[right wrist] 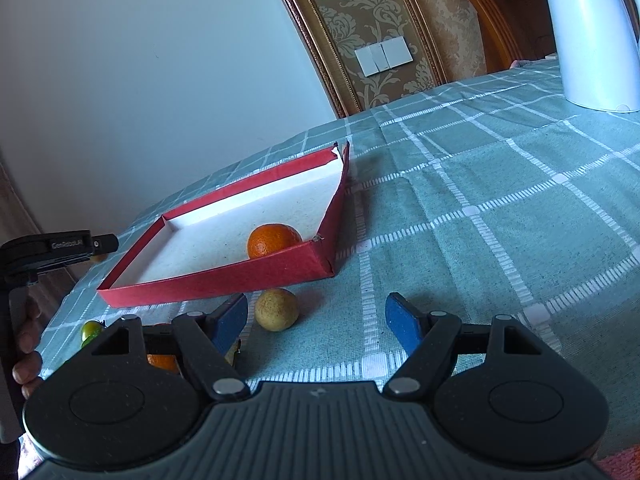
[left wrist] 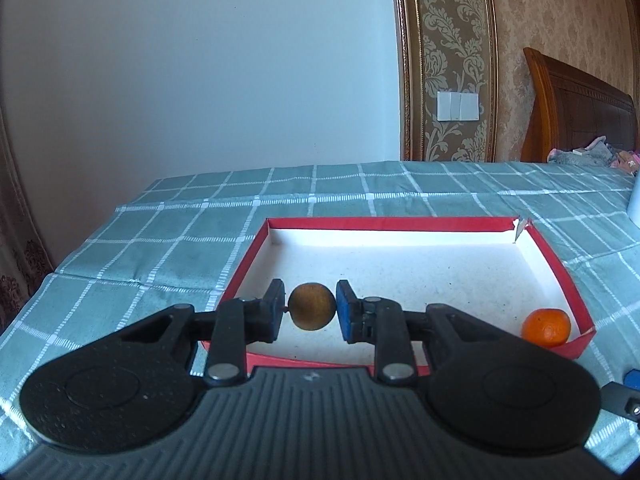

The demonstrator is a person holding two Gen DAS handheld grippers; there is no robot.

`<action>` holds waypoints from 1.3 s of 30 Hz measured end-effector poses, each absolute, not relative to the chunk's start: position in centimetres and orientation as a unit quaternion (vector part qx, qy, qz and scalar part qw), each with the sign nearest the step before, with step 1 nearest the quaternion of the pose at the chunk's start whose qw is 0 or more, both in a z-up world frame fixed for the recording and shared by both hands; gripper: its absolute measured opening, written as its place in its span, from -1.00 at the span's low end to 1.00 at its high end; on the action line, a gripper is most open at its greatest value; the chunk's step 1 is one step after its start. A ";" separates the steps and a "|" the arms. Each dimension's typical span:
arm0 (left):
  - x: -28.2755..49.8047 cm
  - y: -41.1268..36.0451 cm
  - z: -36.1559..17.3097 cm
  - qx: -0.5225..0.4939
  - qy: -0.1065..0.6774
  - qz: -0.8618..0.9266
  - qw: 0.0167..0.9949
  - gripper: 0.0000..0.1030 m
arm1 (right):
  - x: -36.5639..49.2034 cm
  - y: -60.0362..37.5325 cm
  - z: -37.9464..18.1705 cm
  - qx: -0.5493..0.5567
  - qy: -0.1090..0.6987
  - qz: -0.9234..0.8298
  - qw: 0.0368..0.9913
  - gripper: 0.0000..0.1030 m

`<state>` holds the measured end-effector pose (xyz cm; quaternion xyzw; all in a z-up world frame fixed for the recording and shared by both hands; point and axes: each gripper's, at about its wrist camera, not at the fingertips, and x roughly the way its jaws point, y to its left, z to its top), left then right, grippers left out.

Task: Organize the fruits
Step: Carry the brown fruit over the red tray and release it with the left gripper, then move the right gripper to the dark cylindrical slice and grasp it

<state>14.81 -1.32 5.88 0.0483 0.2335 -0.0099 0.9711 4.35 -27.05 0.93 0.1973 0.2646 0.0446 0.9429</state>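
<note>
My left gripper (left wrist: 310, 306) hovers over the near part of a red box (left wrist: 384, 224) with a white floor. A round brown fruit (left wrist: 313, 307) sits between its pads; a thin gap shows on the left side, where only the small stem reaches the pad. An orange (left wrist: 546, 327) lies in the box's near right corner, also the orange (right wrist: 273, 240) in the right wrist view. My right gripper (right wrist: 316, 304) stands open just above the cloth in front of the box. A yellowish fruit (right wrist: 277, 309) lies on the cloth between its fingers, nearer the left one.
A green checked cloth (right wrist: 480, 184) covers the table. A green tomato (right wrist: 91, 330) and an orange fruit (right wrist: 162, 362) lie by the right gripper's left finger. A white kettle (right wrist: 592, 36) stands far right. A hand (right wrist: 24, 344) holds the left gripper's handle.
</note>
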 end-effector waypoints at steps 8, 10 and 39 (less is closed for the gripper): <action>15.1 -2.0 4.6 0.079 0.234 -0.012 0.969 0.20 | 4.3 -27.1 1.0 0.200 0.264 0.048 0.942 0.47; 15.8 -2.1 4.5 0.075 0.239 -0.011 0.968 0.20 | 4.2 -27.1 1.0 0.201 0.264 0.048 0.942 0.47; 4.5 1.5 5.8 0.030 0.200 0.024 0.979 0.27 | 3.5 -26.6 1.7 0.174 0.234 0.065 0.954 0.63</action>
